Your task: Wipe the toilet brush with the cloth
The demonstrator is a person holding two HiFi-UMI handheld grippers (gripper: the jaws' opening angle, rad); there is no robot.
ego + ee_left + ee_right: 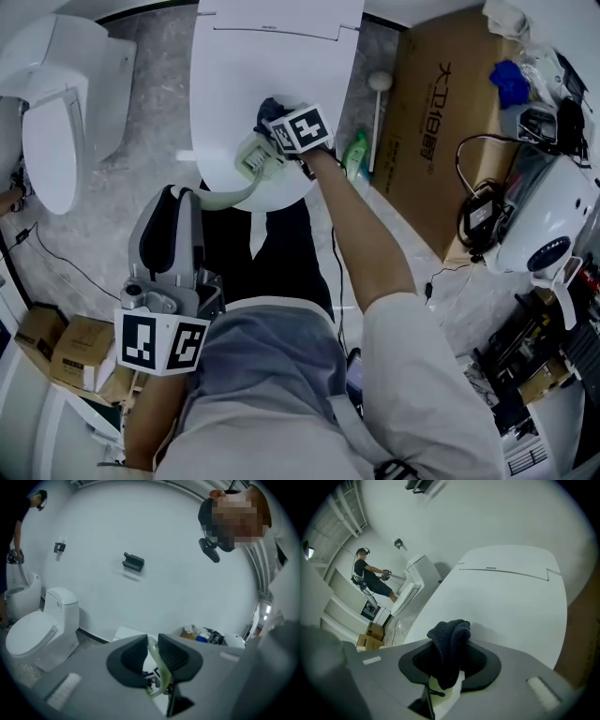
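The left tongs point(153, 642) are closed on the pale green handle of the brush point(162, 674), which runs up between their two dark pads. In the head view these tongs sit low at the left. The handle curves away from them to the brush head, which lies over the front edge of a closed white toilet lid point(267, 66).

The right tongs point(449, 657) are clamped on a dark cloth point(451, 634). The cloth is bunched and stands up out of the pads, with a bit of the pale brush showing just below it. In the head view the cloth is right at the far side of the brush head, beside the right tongs' marker cube point(302, 129). Whether cloth and brush press together cannot be told. The right arm reaches forward over the person's dark lap to get there.

A second toilet point(56, 112) stands well apart at the left. A big brown box point(450, 122) lies to the right of the lid. Between lid and box are a green bottle point(356, 155) and a stick with a round white head point(378, 86). Small cartons point(66, 347) sit on the floor at the lower left. In the right gripper view another person point(370, 576) stands far off beside a toilet.
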